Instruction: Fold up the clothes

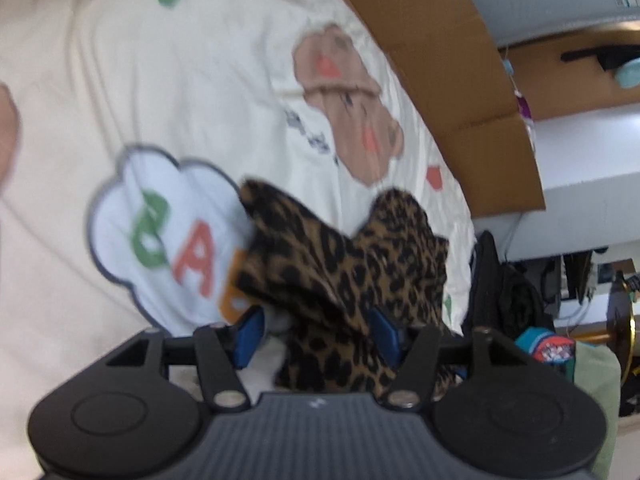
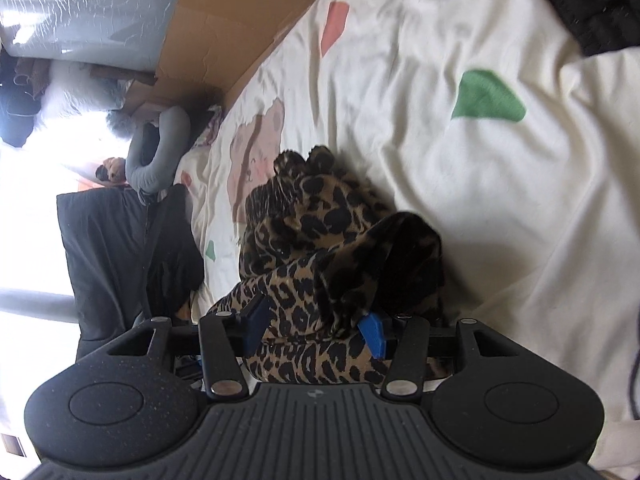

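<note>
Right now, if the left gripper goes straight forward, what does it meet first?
The leopard-print garment, already between the fingers of the left gripper; beyond it, probably the cream printed sheet.

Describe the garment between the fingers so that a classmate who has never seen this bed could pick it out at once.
Start from the cream bedsheet printed with bears and a cloud patch. Bunched up over it, between the blue fingers of the left gripper and of the right gripper, is the leopard-print garment. It alone is brown with black spots; the cloth around it is pale or plain black.

Cream cartoon-print bedspread (image 1: 160, 80), leopard-print garment (image 1: 340, 256) bunched on it
</note>
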The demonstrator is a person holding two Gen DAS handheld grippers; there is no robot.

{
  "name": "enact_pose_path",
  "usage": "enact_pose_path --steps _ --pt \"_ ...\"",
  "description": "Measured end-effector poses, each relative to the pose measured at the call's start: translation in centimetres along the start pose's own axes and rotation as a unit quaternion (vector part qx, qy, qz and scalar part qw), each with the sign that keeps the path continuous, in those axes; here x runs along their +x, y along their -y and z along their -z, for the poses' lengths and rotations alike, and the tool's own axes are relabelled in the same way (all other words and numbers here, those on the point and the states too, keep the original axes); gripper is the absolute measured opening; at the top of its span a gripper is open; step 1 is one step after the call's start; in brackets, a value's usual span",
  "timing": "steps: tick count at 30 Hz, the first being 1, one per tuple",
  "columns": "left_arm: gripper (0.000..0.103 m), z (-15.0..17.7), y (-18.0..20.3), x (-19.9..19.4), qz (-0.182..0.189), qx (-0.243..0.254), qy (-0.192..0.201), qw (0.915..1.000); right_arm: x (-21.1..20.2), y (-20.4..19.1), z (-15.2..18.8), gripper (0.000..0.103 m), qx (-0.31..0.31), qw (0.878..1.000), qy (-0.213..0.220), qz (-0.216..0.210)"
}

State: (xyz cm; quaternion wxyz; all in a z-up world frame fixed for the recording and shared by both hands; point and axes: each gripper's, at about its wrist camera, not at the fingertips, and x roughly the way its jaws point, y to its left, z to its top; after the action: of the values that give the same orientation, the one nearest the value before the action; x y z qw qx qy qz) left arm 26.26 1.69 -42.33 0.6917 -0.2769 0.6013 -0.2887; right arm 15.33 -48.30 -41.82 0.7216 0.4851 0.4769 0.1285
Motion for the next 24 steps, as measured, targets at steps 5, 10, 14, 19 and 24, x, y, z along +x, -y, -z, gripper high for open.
enact_pose_path --steps 5,10,14,19,24 --pt "0.059 0.8 1.0 2.6 -0.003 0.023 -0.017 0.9996 2.0 0.0 0.3 0.055 0.006 1.000 -0.011 0.003" --pt "0.058 0.2 2.4 2.4 -0.011 0.052 0.004 0.9986 3.8 -0.9 0.5 0.055 -0.002 1.000 -0.020 0.004" --pt "0.058 -0.9 3.6 1.7 -0.002 0.061 0.022 0.9979 4.7 -2.1 -0.1 0.055 -0.017 1.000 -0.020 0.000" --pt "0.058 -1.9 4.6 2.2 0.002 0.062 0.038 0.9973 5.3 -3.1 -1.4 0.055 -0.030 1.000 -0.008 0.001" --pt "0.057 -2.8 6.0 2.6 0.004 0.083 0.049 0.9953 5.5 -3.6 -2.6 0.055 -0.030 1.000 0.010 0.000"
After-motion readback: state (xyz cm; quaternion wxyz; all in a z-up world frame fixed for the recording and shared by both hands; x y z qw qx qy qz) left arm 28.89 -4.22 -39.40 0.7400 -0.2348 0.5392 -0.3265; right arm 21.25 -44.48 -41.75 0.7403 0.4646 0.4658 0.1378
